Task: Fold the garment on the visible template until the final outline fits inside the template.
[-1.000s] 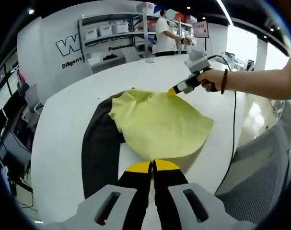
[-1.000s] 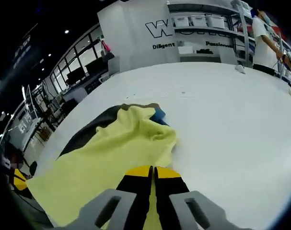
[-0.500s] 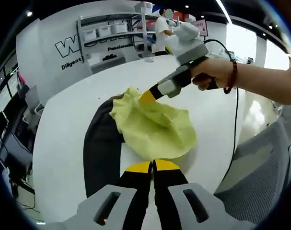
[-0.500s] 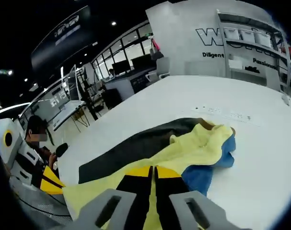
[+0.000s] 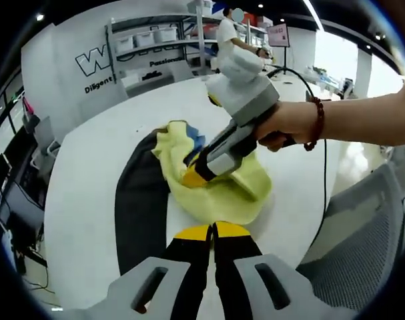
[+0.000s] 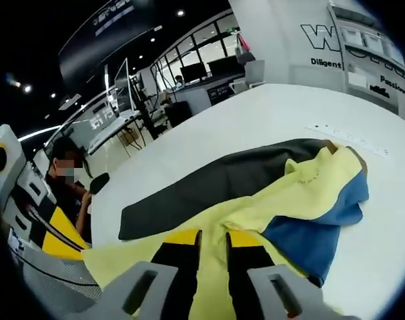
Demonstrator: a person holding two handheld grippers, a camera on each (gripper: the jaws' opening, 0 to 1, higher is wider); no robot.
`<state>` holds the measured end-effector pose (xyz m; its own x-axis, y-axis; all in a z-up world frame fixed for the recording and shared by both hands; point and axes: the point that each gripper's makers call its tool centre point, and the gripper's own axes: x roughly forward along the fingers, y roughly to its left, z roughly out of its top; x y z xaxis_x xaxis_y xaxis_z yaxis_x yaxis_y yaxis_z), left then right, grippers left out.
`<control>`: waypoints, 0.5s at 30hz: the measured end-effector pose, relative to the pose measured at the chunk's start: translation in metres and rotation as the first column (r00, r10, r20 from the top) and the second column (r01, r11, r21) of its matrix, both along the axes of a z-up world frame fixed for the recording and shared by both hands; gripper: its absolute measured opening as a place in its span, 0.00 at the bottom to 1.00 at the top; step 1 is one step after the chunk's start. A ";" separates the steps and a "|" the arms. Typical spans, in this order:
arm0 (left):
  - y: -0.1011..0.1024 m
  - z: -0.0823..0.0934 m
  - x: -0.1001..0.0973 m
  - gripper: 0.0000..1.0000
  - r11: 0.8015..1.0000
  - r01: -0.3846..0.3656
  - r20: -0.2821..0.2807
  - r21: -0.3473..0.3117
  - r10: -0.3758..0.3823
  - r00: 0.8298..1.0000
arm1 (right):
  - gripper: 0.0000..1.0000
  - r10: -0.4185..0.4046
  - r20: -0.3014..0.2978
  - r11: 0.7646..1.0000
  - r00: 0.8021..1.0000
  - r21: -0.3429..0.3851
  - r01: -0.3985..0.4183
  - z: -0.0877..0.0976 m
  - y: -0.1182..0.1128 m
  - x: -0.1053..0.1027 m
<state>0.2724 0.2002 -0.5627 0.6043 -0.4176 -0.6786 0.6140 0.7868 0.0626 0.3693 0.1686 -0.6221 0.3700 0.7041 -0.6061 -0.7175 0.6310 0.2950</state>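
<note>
**Both grippers pinching the yellow garment over the dark template**

In the left gripper view the left gripper (image 5: 213,233) is rising from the bottom centre, its yellow-tipped jaws pressed together on the near edge of the yellow garment (image 5: 239,193). Just above it, at the frame's centre, the right gripper (image 5: 192,177) is coming in from the right in a person's hand (image 5: 285,127), its tip lying on the bunched cloth. In the right gripper view the right gripper (image 6: 213,239) is sitting at the bottom centre, jaws nearly together with yellow fabric running between them.

The garment is lying crumpled across the dark template (image 5: 139,200), its blue inner side (image 6: 309,233) showing at centre right. The template is stretching toward the upper right on the white table (image 6: 269,113). A seated person (image 6: 69,187) is showing at the left edge
</note>
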 end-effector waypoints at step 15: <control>0.008 -0.005 0.002 0.03 1.000 -0.022 -0.010 0.019 0.023 1.000 | 0.33 -0.166 0.106 0.985 0.980 -0.036 0.170 0.017 -0.091 0.041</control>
<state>0.2745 0.2085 -0.5677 0.6062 -0.3913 -0.6923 0.5969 0.7991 0.0710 0.4102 0.0773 -0.6046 0.5424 0.5998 -0.5882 -0.6251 0.7559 0.1944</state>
